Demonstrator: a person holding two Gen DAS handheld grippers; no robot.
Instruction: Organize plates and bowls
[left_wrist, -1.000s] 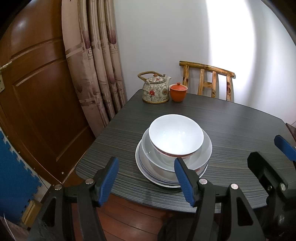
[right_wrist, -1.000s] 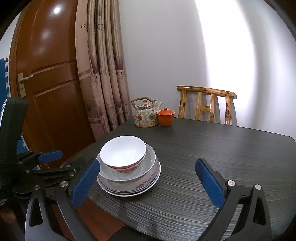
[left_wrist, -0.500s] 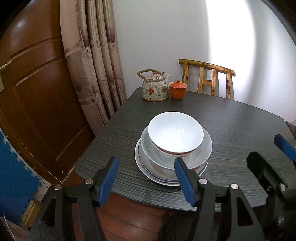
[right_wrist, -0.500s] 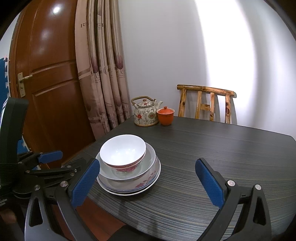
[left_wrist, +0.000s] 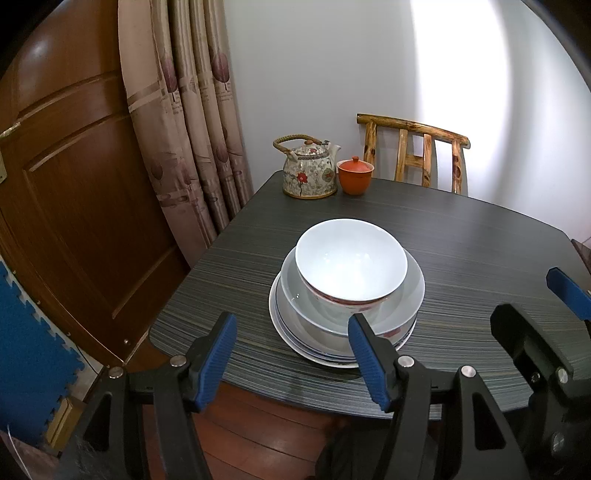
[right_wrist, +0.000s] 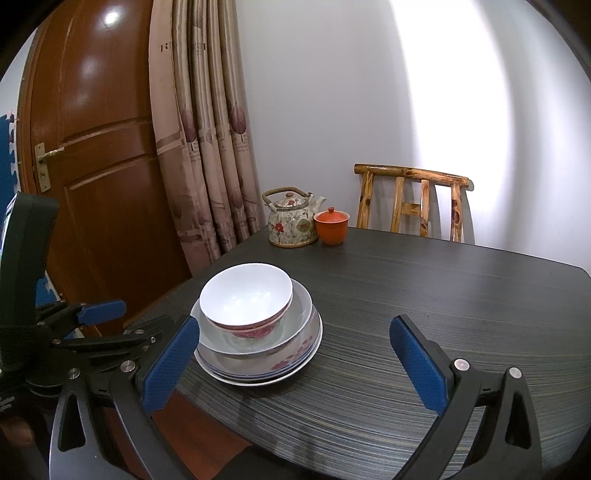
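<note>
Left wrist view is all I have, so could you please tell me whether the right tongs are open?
Observer: Yes, the right tongs are wide open, holding nothing.
Operator: Thank you; where are they relative to the stack?
Observer: Their left pad sits beside the plates' near-left rim; touching or not, I cannot tell.
Operator: Is the top bowl patterned?
Observer: The top bowl has pink flowers on its outside.

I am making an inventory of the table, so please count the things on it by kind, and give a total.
Bowls: 2, the top bowl and the wide bowl under it
Plates: at least 2 in the plate stack; exact number unclear
Teapot: 1
Lidded cup: 1
Total: at least 6
</note>
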